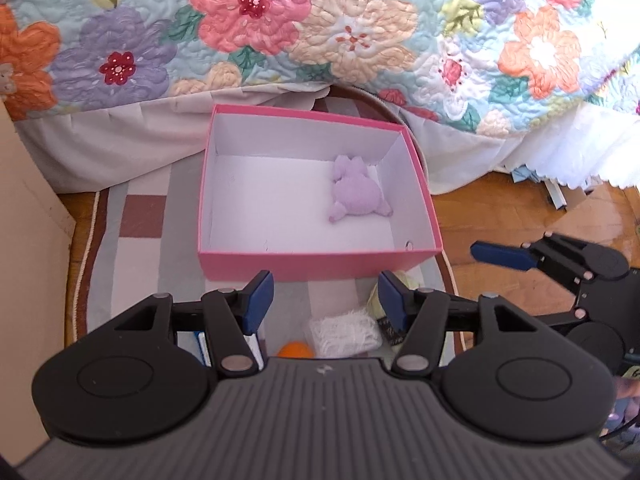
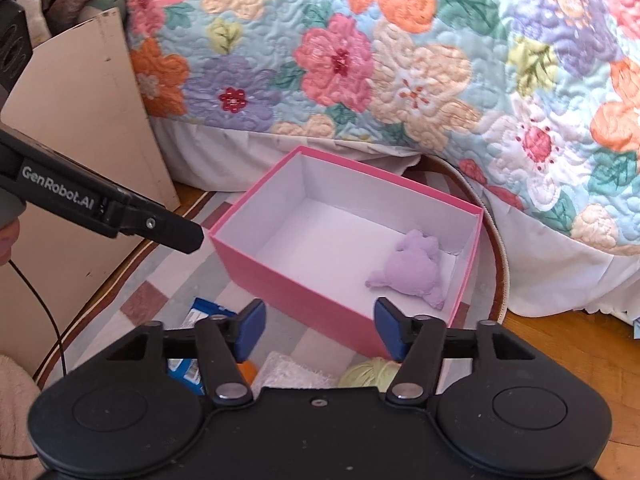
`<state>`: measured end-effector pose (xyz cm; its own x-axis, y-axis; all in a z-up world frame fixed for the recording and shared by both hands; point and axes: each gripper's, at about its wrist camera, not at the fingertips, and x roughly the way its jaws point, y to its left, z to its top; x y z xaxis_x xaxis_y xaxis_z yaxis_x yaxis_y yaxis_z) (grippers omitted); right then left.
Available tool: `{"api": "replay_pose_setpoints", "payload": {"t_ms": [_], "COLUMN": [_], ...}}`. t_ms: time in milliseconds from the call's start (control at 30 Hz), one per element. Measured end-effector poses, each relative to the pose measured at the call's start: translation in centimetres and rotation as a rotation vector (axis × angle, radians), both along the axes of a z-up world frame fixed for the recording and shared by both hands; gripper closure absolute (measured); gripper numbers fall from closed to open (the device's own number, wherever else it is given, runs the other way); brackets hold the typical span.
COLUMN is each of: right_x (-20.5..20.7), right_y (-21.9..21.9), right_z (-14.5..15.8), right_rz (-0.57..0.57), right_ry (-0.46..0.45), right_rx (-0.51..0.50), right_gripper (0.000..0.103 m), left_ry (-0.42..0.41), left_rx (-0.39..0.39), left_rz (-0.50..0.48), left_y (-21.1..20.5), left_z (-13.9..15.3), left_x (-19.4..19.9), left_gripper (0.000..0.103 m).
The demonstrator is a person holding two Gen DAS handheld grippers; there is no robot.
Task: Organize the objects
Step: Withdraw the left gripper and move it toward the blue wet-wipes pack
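A pink box (image 1: 304, 266) with a white inside stands on the striped rug. A lilac plush toy (image 1: 357, 192) lies against the box's right wall, also visible in the right wrist view as the plush (image 2: 412, 272) inside the box (image 2: 292, 284). My left gripper (image 1: 326, 292) hovers in front of the box, open, nothing between its fingers. My right gripper (image 2: 320, 328) is open and empty too, above the box's near corner. Below the grippers lie a white fuzzy cloth (image 1: 344, 332), an orange ball (image 1: 295, 349), a pale green ball (image 2: 372, 374) and a blue packet (image 2: 204, 312).
A bed with a floral quilt (image 1: 320, 32) overhangs right behind the box. A beige cabinet (image 2: 80, 120) stands at the left. Wooden floor (image 1: 500, 216) shows to the right of the rug (image 1: 140, 240). A black cable (image 2: 44, 312) hangs at the left.
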<state>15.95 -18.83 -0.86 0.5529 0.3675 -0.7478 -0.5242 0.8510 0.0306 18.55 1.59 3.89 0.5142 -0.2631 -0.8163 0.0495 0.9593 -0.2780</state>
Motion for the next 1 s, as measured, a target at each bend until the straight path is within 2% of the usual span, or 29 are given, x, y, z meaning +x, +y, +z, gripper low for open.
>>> {"api": "replay_pose_setpoints", "payload": {"t_ms": [100, 167, 267, 633, 867, 1000], "right_x": [-0.9, -1.5, -2.6, -5.9, -6.6, -7.0], "right_y": [0.4, 0.7, 1.4, 3.2, 3.9, 4.2], "right_z": [0.4, 0.4, 0.3, 0.0, -0.4, -0.6], "right_rz": [0.016, 0.033, 0.074, 0.157, 0.195, 0.222], "right_ry": [0.007, 0.023, 0.036, 0.047, 0.050, 0.052], "right_rx": [-0.008, -0.019, -0.045, -0.093, -0.093, -0.063], "right_gripper": [0.030, 0.019, 0.012, 0.011, 0.011, 0.011], "left_ry": [-0.005, -0.005, -0.007, 0.004, 0.020, 0.013], "left_rx": [0.019, 0.023, 0.022, 0.026, 0.040, 0.022], "left_rz": [-0.015, -0.023, -0.032, -0.001, 0.019, 0.061], "left_y": [-0.2, -0.2, -0.2, 0.7, 1.2, 2.5], "left_z": [0.1, 0.2, 0.3, -0.6, -2.2, -3.3], "left_x": [-1.2, -1.9, -2.9, -5.0, -5.7, -6.2], "left_gripper": [0.040, 0.037, 0.030, 0.017, 0.012, 0.012]}}
